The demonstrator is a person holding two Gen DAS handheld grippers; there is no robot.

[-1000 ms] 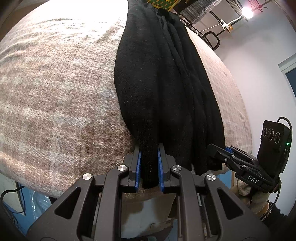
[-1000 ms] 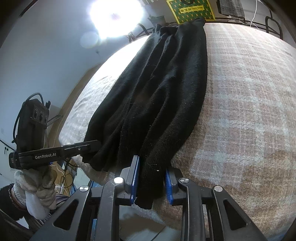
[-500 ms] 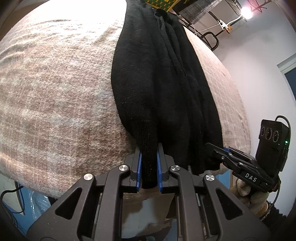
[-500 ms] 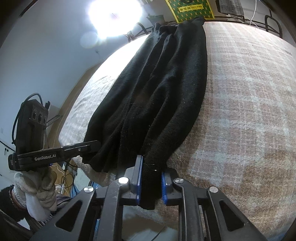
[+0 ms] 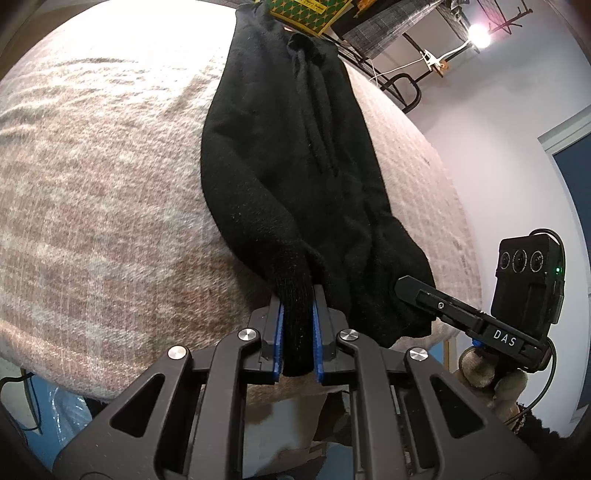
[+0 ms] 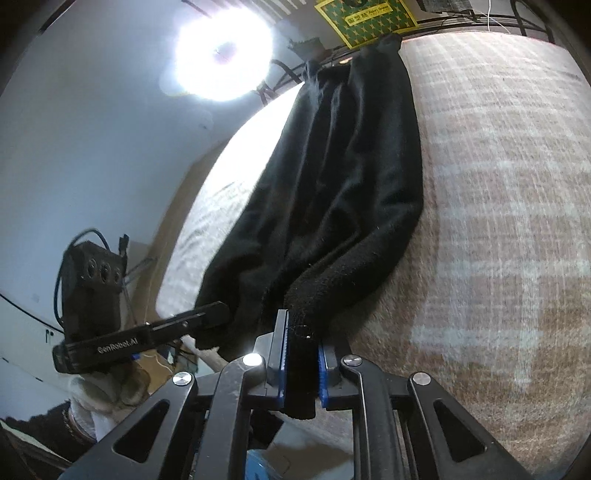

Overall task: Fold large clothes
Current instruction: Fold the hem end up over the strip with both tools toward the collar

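A long black knitted garment (image 5: 295,155) lies lengthwise on a pink and beige checked blanket (image 5: 92,184), bunched in folds. My left gripper (image 5: 297,314) is shut on its near left corner, the dark knit pinched between the blue pads. The right gripper (image 5: 406,288) shows at the garment's other near corner. In the right wrist view the same black garment (image 6: 343,177) runs away from me, and my right gripper (image 6: 302,332) is shut on its near right corner. The left gripper (image 6: 218,312), held by a gloved hand, reaches the left corner.
The checked blanket (image 6: 498,221) covers a wide padded surface whose near edge drops off just under both grippers. A yellow-green patterned box (image 6: 365,18) and black wire racks stand beyond the far end. A bright lamp (image 6: 221,55) glares at the far left.
The right gripper's jaws closed onto the garment's corner. Both near corners have lifted a little and the garment's near end has bunched up toward me.
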